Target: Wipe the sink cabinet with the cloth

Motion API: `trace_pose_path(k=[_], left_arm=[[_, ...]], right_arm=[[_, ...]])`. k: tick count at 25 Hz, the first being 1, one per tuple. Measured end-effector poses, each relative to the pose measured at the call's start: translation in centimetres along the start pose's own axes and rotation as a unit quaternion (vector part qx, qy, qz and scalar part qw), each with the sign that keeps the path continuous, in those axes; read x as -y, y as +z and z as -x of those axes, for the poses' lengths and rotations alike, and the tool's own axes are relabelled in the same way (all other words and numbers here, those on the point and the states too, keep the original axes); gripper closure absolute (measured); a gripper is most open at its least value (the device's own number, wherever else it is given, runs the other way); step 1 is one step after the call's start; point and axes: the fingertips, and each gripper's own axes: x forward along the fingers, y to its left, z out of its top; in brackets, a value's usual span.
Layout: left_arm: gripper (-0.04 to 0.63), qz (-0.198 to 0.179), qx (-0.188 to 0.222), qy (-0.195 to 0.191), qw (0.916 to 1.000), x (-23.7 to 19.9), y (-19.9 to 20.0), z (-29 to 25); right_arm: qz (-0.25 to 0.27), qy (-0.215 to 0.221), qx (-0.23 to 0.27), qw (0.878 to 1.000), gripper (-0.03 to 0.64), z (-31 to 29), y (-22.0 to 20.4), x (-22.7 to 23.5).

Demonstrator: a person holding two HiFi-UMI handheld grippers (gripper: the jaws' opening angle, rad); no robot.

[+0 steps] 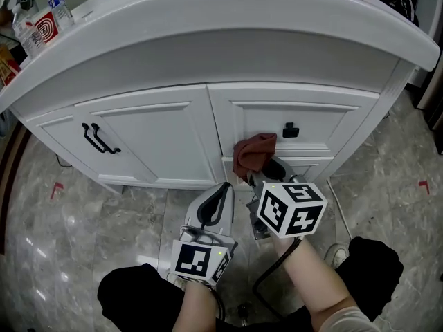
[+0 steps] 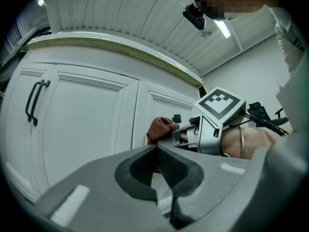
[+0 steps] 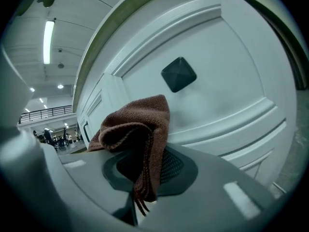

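The reddish-brown knitted cloth is bunched at the front of the white sink cabinet, over the lower left corner of the upper drawer front. It lies just left of and below the black square knob. Whether the cloth actually presses on the panel cannot be told.

Your right gripper holds it. The fingers are closed on a fold of the cloth, with a frayed end hanging down between the dark pads.

Your left gripper hangs just beside the right one, lower and to its left. It points toward the seam between the cabinet door and the drawers. Its fingers are brought together at the tips, with nothing between them.

Farther left, a black bar handle sits on the cabinet door. The white curved worktop overhangs the whole front. Clear plastic bottles stand at its far left end. The cabinet stands on a grey marble floor.
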Motion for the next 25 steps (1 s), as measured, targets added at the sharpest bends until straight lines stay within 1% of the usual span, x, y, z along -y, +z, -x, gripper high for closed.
trace_pose_path(k=[14,18,21,25], left_arm=[[0.595,-0.004,-0.008,-0.046,0.9989,5.4,-0.4,-2.6],[0.595,-0.002,-0.005,-0.054,0.9985,6.7,-0.2,-3.5],[0.595,0.007,0.001,-0.055,0.9985,7.3,-0.2,-3.9],[0.595,0.004,-0.007,-0.066,0.9978,8.5,-1.1,-4.5]], right_arm=[[-0.020,-0.065,0.019,0.997,0.535,5.2,2.1,7.5],[-0.008,-0.089,0.025,0.996,0.535,6.7,2.7,9.7],[0.012,-0.119,0.030,0.992,0.535,8.2,3.3,11.7],[0.009,-0.144,0.038,0.989,0.537,10.0,4.1,14.2]])
